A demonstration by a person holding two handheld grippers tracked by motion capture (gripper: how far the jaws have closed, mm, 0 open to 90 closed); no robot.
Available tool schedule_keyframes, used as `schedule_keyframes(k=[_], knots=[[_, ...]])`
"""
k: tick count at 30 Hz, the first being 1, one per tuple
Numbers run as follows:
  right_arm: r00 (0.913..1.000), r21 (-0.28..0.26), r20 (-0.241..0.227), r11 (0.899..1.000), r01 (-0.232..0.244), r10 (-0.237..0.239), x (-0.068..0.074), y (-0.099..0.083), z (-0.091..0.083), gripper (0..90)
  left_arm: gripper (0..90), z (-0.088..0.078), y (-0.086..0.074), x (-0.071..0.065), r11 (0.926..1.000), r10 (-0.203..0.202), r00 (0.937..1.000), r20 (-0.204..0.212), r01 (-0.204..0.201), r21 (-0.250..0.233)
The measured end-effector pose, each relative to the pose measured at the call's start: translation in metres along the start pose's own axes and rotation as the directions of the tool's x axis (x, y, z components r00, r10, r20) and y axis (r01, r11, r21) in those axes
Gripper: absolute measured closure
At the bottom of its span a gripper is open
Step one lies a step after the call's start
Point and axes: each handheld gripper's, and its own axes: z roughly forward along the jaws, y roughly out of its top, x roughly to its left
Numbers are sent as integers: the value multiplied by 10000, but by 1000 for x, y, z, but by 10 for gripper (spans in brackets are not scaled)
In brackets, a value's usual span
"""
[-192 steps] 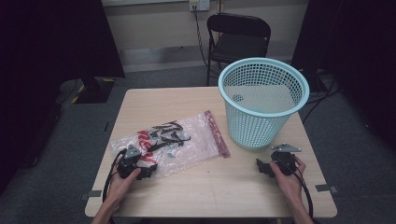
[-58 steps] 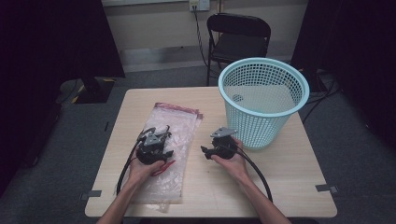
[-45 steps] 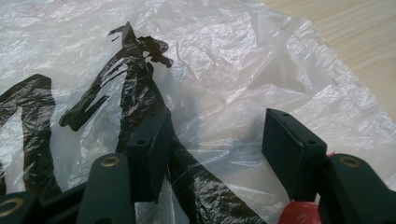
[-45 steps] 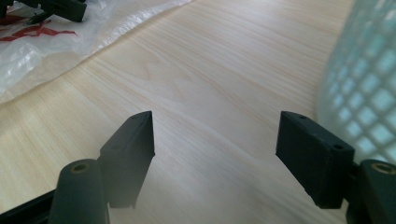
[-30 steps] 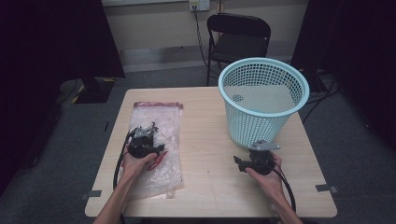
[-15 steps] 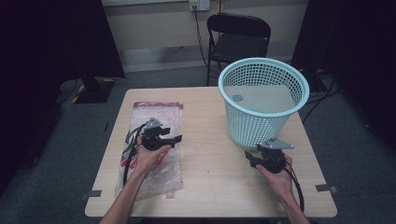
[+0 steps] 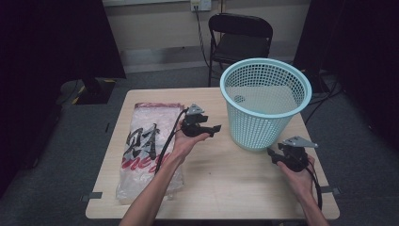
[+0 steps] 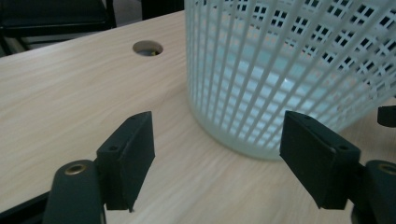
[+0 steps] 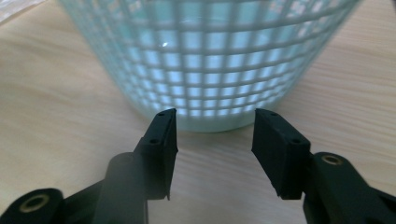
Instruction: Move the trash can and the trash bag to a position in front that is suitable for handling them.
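Left gripper (image 7: pixel 214 128): my jaws stand wide apart with nothing between them and have just been opening, level over the table (image 7: pixel 226 183), aimed at the basket's side.
Right gripper (image 7: pixel 271 153): my jaws are half parted and bare, just been closing, low near the basket's foot.
Basket (image 7: pixel 263 117): upright on the table between both grippers.
Plastic bag (image 7: pixel 148 146): flat on the table's left part.

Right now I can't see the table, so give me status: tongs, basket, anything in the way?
Both tongs, left and right, open and empty, aimed at the basket. Basket upright on the table. Plastic bag lies flat, off to the left.
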Motion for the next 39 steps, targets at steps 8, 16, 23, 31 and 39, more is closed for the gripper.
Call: schedule_keyframes(k=[8, 16, 23, 31, 39], knots=[[9913, -329, 1156, 9977, -590, 624, -38, 8, 5, 508, 338, 29, 20, 5, 9992, -354, 9984, -435, 345, -204], [9709, -676, 2192, 9942, -838, 967, -63, 20, 25, 419, 376, 50, 35, 14, 9989, -358, 9928, -1141, 320, -350], [9529, -839, 2727, 9899, -1139, 1327, -83, 30, 34, 389, 374, 67, 44, 24, 9982, -449, 9898, -1350, 391, -451], [9513, -1326, 2670, 9836, -1223, 1543, -77, 37, 35, 493, 494, 65, 42, 20, 9966, -240, 9970, -732, 180, -809], [9648, -1172, 2362, 9890, -898, 1155, -54, 38, 27, 535, 552, 36, 26, 17, 9967, -141, 9968, -789, 77, -810]])
